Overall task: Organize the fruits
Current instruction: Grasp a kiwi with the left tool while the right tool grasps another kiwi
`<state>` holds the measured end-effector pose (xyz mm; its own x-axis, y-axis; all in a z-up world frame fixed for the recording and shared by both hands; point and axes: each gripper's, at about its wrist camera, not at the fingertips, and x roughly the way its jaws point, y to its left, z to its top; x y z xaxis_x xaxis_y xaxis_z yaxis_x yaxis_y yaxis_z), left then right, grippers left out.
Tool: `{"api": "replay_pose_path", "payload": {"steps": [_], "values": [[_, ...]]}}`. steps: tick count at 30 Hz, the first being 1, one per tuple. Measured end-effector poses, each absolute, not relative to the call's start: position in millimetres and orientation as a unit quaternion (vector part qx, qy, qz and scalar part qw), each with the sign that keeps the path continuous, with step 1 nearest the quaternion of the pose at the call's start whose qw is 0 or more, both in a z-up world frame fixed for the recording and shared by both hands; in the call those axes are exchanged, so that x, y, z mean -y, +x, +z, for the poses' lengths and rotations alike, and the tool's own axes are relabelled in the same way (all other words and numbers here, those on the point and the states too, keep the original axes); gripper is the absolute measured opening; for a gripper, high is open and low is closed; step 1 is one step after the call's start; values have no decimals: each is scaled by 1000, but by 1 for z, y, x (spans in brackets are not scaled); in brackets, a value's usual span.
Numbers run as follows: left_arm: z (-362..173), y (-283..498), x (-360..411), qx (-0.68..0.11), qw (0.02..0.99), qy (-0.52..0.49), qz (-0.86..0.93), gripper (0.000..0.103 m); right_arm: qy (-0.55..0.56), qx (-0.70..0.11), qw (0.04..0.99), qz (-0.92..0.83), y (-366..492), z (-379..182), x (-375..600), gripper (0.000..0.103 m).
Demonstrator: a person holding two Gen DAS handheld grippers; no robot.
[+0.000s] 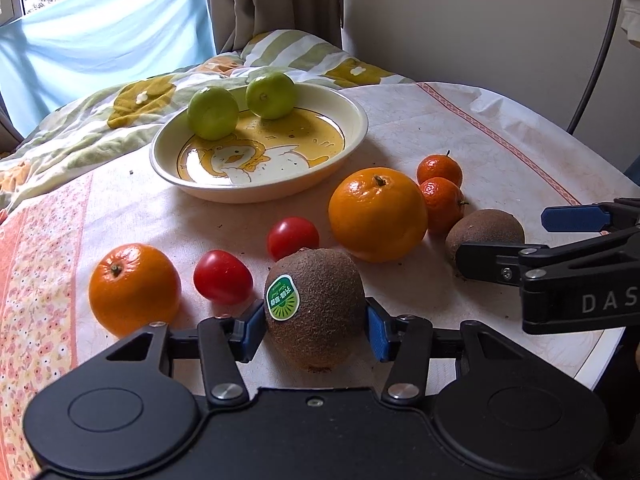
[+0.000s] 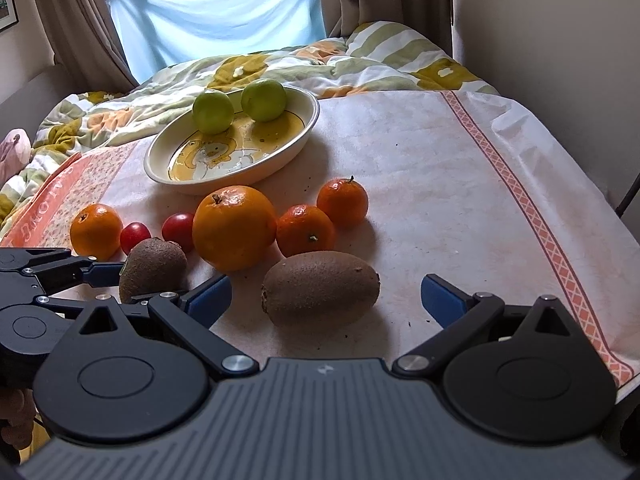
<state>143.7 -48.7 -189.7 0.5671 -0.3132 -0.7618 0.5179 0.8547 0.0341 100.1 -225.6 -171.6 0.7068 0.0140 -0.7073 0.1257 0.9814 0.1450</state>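
The left gripper [image 1: 315,326] has its blue pads pressed to both sides of a stickered kiwi [image 1: 316,308], which sits upright on the tablecloth [image 2: 420,184] — clamped between the fingers, its lower end touching the cloth. The right gripper [image 2: 326,300] stands wide apart, a second kiwi [image 2: 320,287] lying on its side between the spread fingers, touching neither.

Just beyond the kiwis the rest of the fruit lies loose on the cloth. A big orange [image 2: 234,227] sits in the middle, with two small mandarins [image 2: 306,230] touching each other at its right. To its left are two tomatoes [image 1: 223,277], near each other, and past them a smaller orange [image 1: 134,289] at the end of the row.

Further back stands the plate [image 1: 352,136], cream with a yellow duck drawing inside — it holds two green fruits [image 1: 213,107] side by side against its far rim, and the rest of it is bare.

Behind the table a rumpled quilt [image 2: 280,64] with green stripes and flowers is heaped up, and a pale blue curtain [image 2: 216,12] hangs over the window.
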Motion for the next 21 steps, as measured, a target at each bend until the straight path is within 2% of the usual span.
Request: {"api": "replay_pose_path", "payload": {"steps": [15,21], "values": [[-188,138,41,-404,878,121,-226,55,95,-389,916,-22,111,-183,222,103],[-187,138,38,-405,878,118,-224,55,76,-399,914,-25,114,-186,216,83]]}}
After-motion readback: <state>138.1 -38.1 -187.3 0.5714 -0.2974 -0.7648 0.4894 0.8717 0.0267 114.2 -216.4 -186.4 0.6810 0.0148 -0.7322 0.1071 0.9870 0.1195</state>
